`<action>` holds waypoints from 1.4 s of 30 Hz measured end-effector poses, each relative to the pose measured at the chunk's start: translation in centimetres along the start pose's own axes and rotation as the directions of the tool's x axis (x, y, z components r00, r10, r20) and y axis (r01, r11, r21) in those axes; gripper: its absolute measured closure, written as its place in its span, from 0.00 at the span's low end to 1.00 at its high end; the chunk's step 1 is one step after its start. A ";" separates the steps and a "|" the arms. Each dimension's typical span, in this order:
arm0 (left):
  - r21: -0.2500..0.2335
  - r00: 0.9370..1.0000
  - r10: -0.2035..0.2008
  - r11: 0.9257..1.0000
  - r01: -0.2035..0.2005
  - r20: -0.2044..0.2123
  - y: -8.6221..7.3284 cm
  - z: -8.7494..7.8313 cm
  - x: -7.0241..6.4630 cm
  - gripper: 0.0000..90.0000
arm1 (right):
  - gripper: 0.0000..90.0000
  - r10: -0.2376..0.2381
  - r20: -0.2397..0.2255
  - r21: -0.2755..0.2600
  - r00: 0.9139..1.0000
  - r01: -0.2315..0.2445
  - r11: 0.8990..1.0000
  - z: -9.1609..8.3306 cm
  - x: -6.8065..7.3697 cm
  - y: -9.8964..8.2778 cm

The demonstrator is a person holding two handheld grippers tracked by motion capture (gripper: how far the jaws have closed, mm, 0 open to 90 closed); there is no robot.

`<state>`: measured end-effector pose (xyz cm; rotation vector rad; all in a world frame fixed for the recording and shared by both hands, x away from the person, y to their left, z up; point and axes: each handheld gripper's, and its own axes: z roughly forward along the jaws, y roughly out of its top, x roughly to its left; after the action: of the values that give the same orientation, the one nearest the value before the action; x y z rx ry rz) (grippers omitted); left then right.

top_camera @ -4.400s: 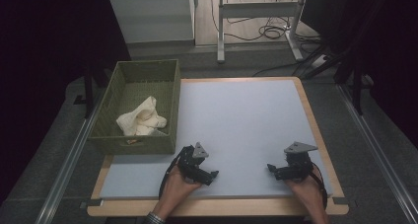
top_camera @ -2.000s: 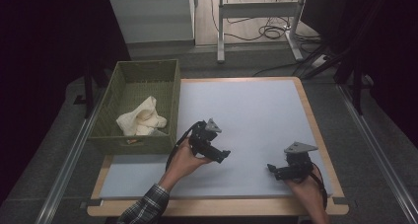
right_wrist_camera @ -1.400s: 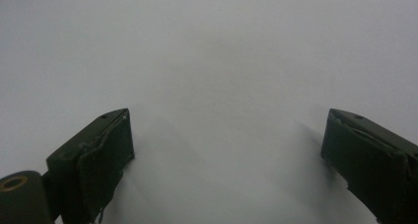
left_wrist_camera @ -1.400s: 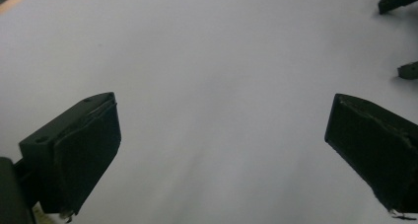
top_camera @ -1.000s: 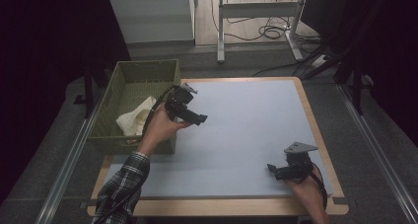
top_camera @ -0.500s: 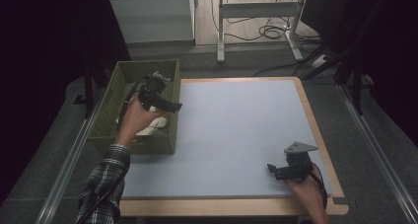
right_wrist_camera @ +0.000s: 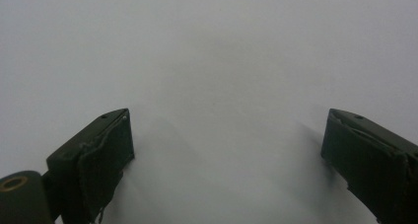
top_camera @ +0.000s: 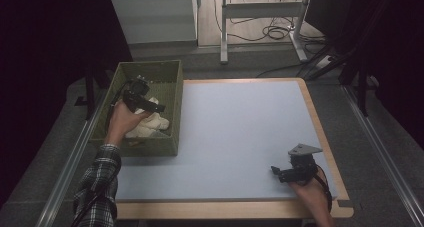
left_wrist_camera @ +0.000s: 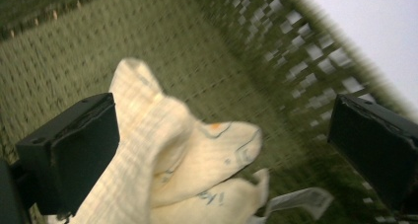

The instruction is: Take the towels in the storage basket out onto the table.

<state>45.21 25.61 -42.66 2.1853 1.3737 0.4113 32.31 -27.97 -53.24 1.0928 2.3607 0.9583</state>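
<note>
A green mesh basket (top_camera: 172, 107) stands at the table's left edge with a cream cloth bundle (top_camera: 150, 123) in it. My left gripper (top_camera: 142, 101) hangs over the basket, just above the cloth. In the left gripper view its jaws stand wide apart, and the cream cloth (left_wrist_camera: 187, 160) with small printed marks lies between them without being pinched. My right gripper (top_camera: 295, 171) rests near the table's front right corner, open, with bare table between its jaws in the right gripper view.
The pale blue table top (top_camera: 240, 127) has a wooden rim (top_camera: 320, 132). A white paper tag (left_wrist_camera: 300, 199) lies beside the cloth in the basket. Metal rails run along both sides of the table, and cables lie on the floor beyond.
My left gripper has travelled from the front of the table up and left, and now hovers inside the basket over the cloth. The right gripper has stayed put.
</note>
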 end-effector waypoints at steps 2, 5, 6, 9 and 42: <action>0.019 1.000 -0.017 1.000 0.018 -0.013 -0.4 0.6 0.7 0.00 | 0.06 0.000 0.000 0.000 1.000 0.000 1.000 0.0 0.0 0.0; 0.048 0.999 -0.036 0.998 0.037 -0.018 -1.1 1.6 1.8 0.00 | 0.06 0.000 0.000 0.000 1.000 0.000 1.000 0.0 0.0 0.0; 0.064 0.999 -0.039 0.997 0.040 -0.023 -1.3 1.9 2.1 0.00 | 0.06 0.000 0.000 0.000 1.000 0.000 1.000 0.0 0.0 0.0; 0.105 0.998 -0.052 0.993 0.057 -0.044 -2.0 2.9 3.0 0.00 | 0.06 0.001 -0.001 0.000 1.000 -0.001 1.000 0.0 0.0 0.0; 0.380 0.995 -0.099 0.920 0.098 -0.018 -2.4 7.2 4.7 0.90 | 0.06 0.001 -0.001 0.000 1.000 -0.001 1.000 0.0 0.0 0.0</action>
<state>49.23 28.77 -50.01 2.4024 1.6690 0.1079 32.31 -27.97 -53.24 1.0936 2.3606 0.9594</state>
